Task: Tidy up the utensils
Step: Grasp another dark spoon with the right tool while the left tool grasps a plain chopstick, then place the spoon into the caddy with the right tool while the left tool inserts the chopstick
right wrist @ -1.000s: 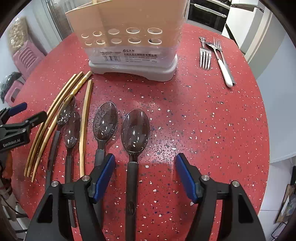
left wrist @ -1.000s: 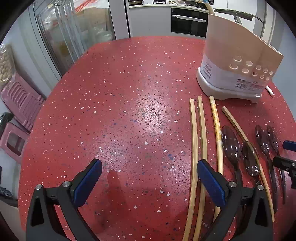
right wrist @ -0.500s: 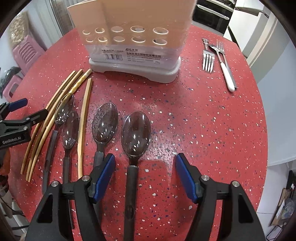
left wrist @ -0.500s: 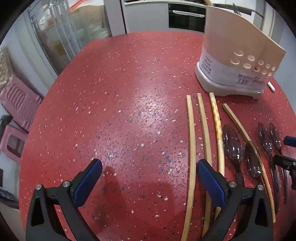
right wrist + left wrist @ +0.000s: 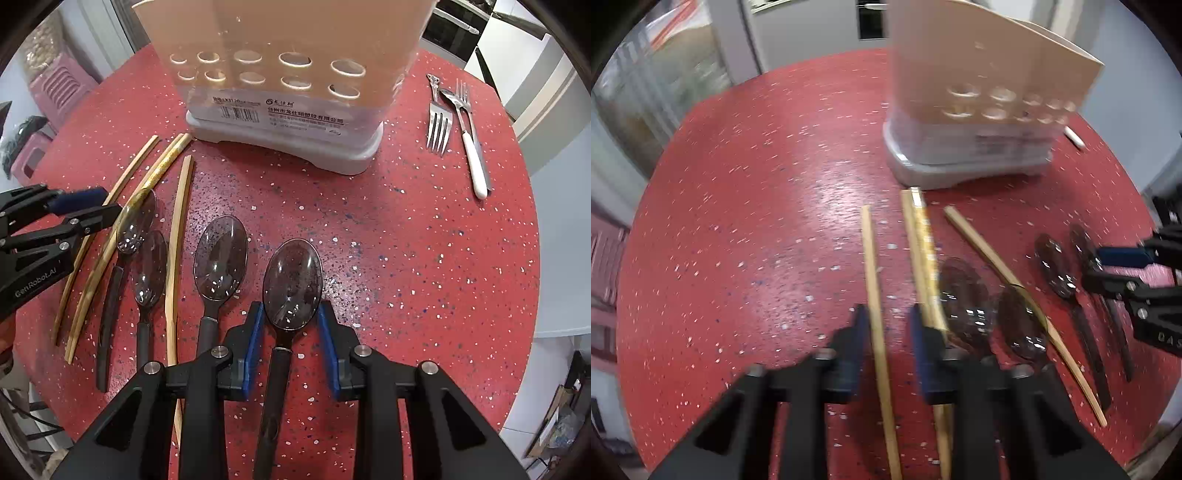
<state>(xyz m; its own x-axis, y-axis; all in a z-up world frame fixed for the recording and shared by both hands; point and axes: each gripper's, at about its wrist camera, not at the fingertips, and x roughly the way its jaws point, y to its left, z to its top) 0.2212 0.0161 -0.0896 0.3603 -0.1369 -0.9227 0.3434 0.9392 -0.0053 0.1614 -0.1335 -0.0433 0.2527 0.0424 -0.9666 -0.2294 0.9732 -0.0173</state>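
A beige utensil holder [image 5: 982,110] [image 5: 284,81] stands at the back of the red table [image 5: 757,184]. Several bamboo chopsticks and dark plastic spoons lie in front of it. My left gripper [image 5: 886,325] is partly closed, its jaws either side of the leftmost chopstick [image 5: 875,295] with gaps still showing. My right gripper [image 5: 291,317] is partly closed around the rightmost spoon [image 5: 291,280], its jaws beside the bowl where it meets the handle. The other chopsticks [image 5: 177,229] and spoons [image 5: 221,254] lie between the two grippers.
Two forks [image 5: 439,122] and a white-handled utensil [image 5: 472,158] lie at the right of the holder. The table's round edge is close on the right. Pink stools [image 5: 59,85] stand beyond the left edge.
Both grippers have narrowed from wide open. The left moved right and forward over the leftmost chopstick. The right moved forward and down around the rightmost spoon.
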